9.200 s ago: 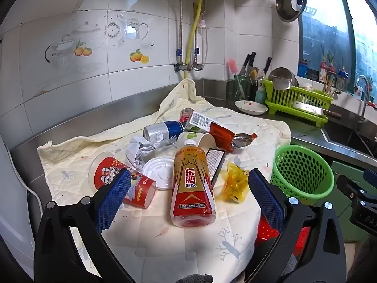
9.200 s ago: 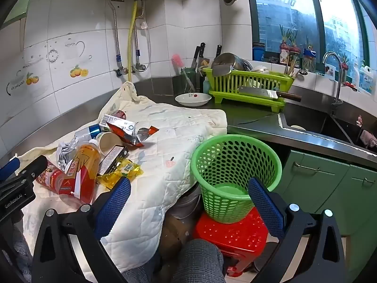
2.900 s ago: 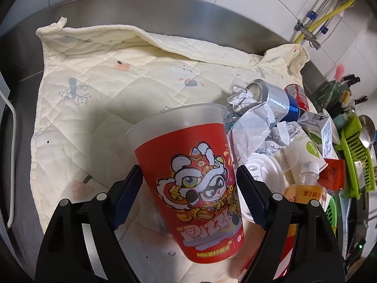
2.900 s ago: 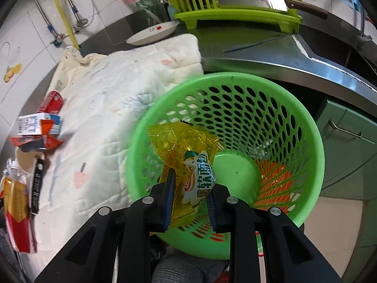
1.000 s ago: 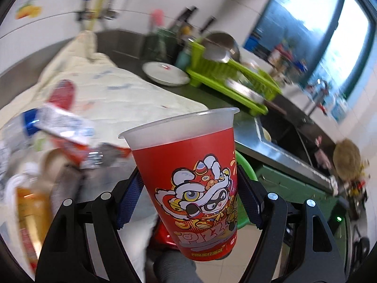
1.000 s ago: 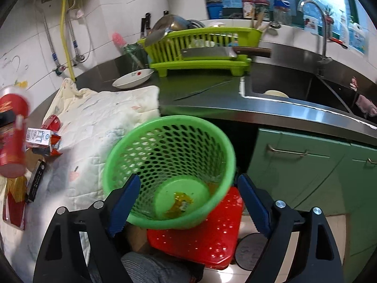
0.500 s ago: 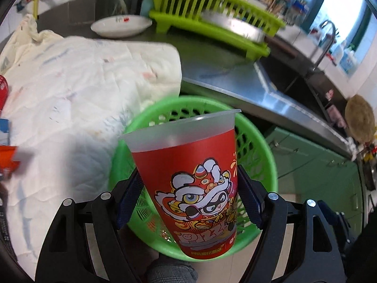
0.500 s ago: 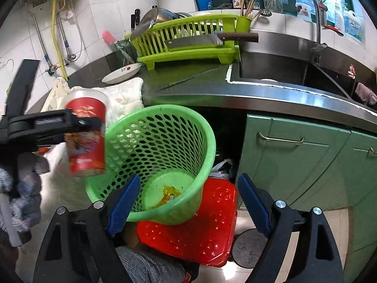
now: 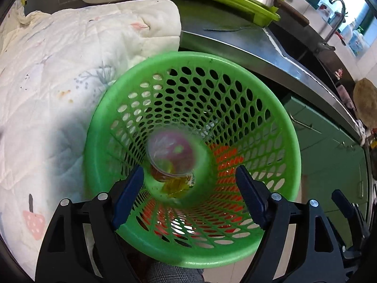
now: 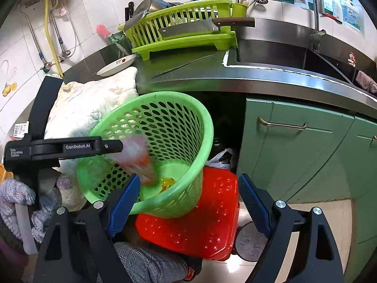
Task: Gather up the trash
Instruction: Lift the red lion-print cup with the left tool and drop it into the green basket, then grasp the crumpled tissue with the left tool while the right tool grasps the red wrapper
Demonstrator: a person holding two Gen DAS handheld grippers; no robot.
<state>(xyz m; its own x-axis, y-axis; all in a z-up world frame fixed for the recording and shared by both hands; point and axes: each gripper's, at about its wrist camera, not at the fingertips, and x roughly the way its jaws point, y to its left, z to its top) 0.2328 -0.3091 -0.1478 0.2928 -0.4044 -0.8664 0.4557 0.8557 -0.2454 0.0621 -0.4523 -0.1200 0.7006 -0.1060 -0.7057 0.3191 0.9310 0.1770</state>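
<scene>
Bright window daylight, fisheye bending at the edges, and the cup (image 9: 173,152) blurred by motion.

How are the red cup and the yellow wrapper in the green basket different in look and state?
The red cup is motion-blurred, dropping mouth-up through the basket; the yellow wrapper lies sharp and still on the basket floor. The cup is a rigid tapered shape with a clear rim; the wrapper is flat and crumpled. The cup partly covers the wrapper in the left wrist view. Both are trash inside the basket, and neither is held.

Cup (image 9: 173,153) motion-blurred inside basket (image 9: 141,75); its print unreadable
</scene>
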